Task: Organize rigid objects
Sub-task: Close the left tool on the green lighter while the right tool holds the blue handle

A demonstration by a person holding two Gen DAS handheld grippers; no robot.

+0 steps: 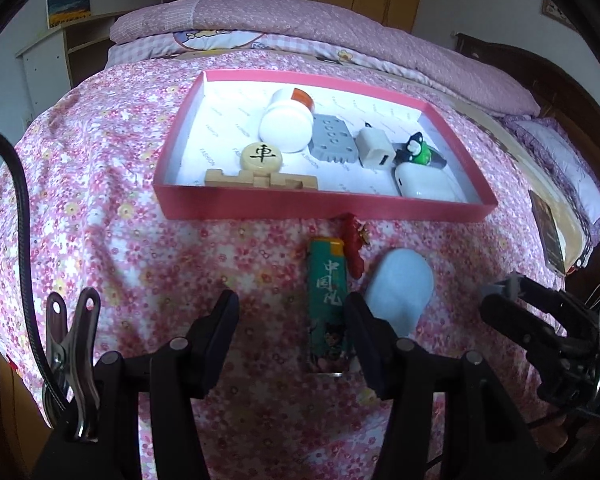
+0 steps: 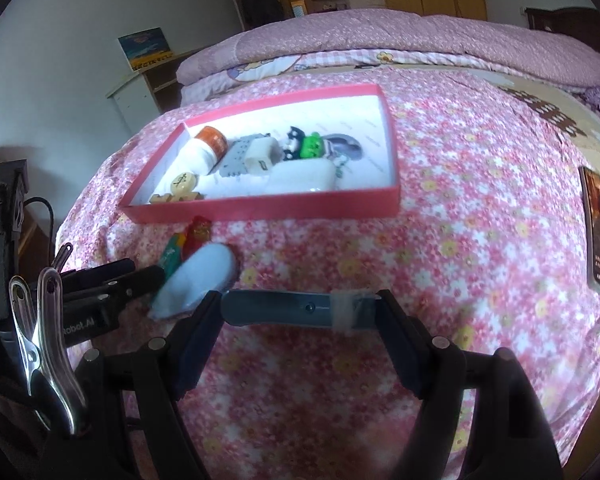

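A grey-blue bar (image 2: pixel 300 314) is clamped lengthwise between the right gripper (image 2: pixel 300 316) jaws, seemingly for carrying to the red tray (image 2: pixel 260 204), while the left gripper (image 1: pixel 292 316) stands half-wide and empty over the lighter (image 1: pixel 327 300) beside the tray's near edge.
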